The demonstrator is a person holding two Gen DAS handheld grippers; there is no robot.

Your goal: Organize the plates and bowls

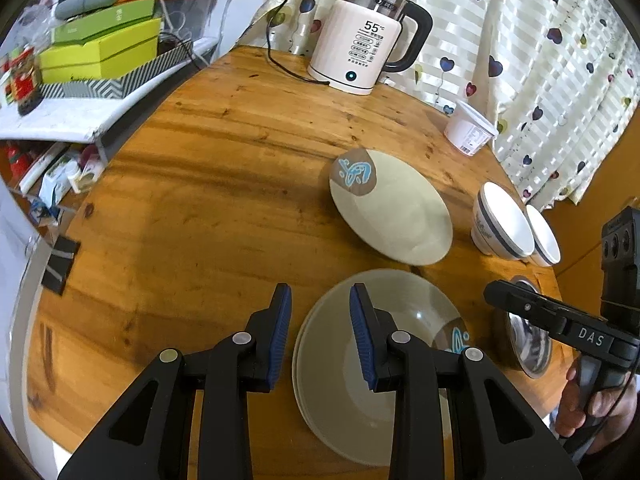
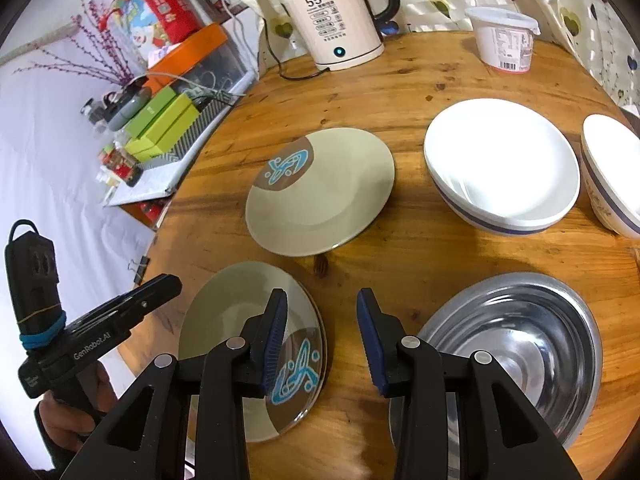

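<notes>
- Wood fills the left wrist view: a round desk (image 1: 208, 184) with the left tool (image 1: 320, 312) hovering low over its near edge, jaws partly apart and nothing between the pads.
- Under that tool sits a stack (image 1: 384, 364) of greenish plates; two rims show at its left side, so at least two. A lone plate (image 1: 394, 208) of the same pattern lies farther back, apart from the stack.
- Two white bowls (image 1: 506, 224) with a dark band stand side by side at the right edge; a steel bowl (image 1: 528, 340) is half hidden behind the right tool (image 1: 504, 294), whose jaws cannot be read from here.
- A kettle (image 1: 364, 40) and a white tub (image 1: 470, 128) stand at the back.
- Right wrist view: the right tool (image 2: 322, 320) hangs over bare wood between the stack (image 2: 240, 320) and the steel bowl (image 2: 516, 344), jaws partly apart and empty.
- Count here: one stack, one lone plate (image 2: 320, 192), two white bowls (image 2: 502, 168), one steel bowl, one kettle (image 2: 332, 12), one tub (image 2: 504, 38).
- Judged step: plate stacking is under way, with the lone plate left to gather.
- Next move, likely: reach forward, pinch the lone plate's rim, lift it level and set it squarely on the stack; then nest the white bowls.
</notes>
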